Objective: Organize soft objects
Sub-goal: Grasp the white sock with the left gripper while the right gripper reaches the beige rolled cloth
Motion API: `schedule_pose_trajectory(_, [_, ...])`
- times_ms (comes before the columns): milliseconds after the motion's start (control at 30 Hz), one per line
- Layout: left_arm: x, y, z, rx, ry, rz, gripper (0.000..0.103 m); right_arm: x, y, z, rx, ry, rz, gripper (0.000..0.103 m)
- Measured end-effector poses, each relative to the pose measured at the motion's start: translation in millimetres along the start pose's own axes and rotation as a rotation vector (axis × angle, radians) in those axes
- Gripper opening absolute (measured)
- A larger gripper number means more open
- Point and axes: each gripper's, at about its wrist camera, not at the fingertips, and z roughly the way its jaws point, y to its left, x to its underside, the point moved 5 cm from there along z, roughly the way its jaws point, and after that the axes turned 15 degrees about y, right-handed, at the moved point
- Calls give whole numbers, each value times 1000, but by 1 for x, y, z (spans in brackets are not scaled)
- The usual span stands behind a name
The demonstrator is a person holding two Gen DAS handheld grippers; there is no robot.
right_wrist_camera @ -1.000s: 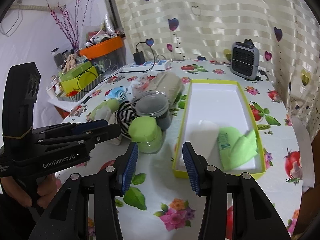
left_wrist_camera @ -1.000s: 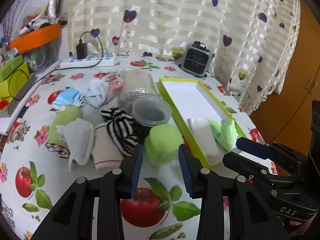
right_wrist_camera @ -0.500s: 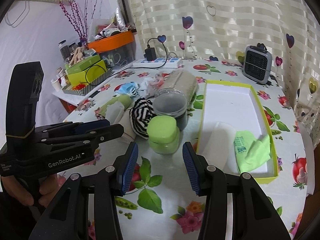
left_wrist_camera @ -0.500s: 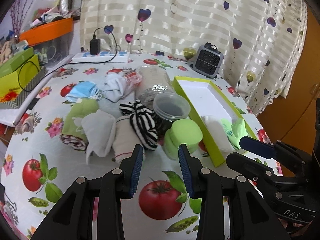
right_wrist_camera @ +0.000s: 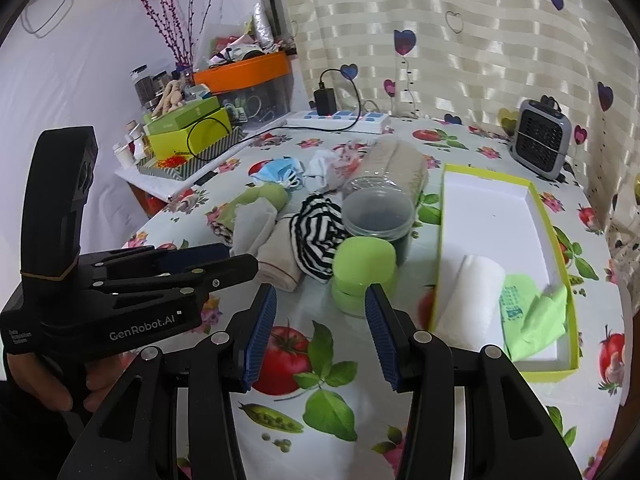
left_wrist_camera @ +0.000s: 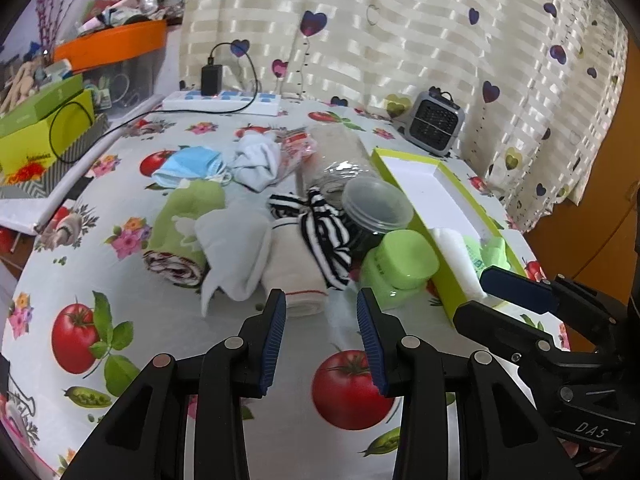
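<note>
Both tools hover empty above the fruit-patterned bench (left_wrist_camera: 168,320). The left hand-held gripper (left_wrist_camera: 320,332) has its jaws apart and points at the beige rolled cloth with a red stripe (left_wrist_camera: 294,268), probably the next pick. The right hand-held gripper (right_wrist_camera: 320,328), jaws also apart, faces the lime-green lidded plastic tub (right_wrist_camera: 362,270). The shallow lime-edged white cardboard tray (right_wrist_camera: 492,208) already holds a white rolled cloth (right_wrist_camera: 472,300) and a green folded cloth (right_wrist_camera: 536,316), apparently the collecting place.
</note>
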Motion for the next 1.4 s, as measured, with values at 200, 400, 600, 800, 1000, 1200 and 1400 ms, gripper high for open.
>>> schedule_pose_trajectory(200, [4, 25, 2, -1, 9, -42, 36, -8, 15, 12, -19, 12, -30, 47])
schedule_pose_trajectory(400, [5, 55, 2, -13, 11, -97, 36, -19, 30, 31, -49, 38, -62, 47])
schedule_pose_trajectory(600, [1, 74, 5, 3, 8, -128, 36, -27, 39, 46, -59, 60, -76, 47])
schedule_pose_trajectory(800, [-12, 77, 14, 56, 9, -129, 37, -36, 33, 49, -27, 55, -65, 47])
schedule_pose_trajectory(1000, [-25, 77, 30, 87, 24, -129, 39, -43, 28, 49, -11, 46, -53, 47])
schedule_pose_trajectory(1200, [-33, 73, 52, 88, 62, -119, 39, -44, 25, 52, -5, 55, -43, 47])
schedule_pose_trajectory(1400, [-35, 75, 55, 120, 42, -101, 24, -44, 25, 54, -7, 58, -41, 47])
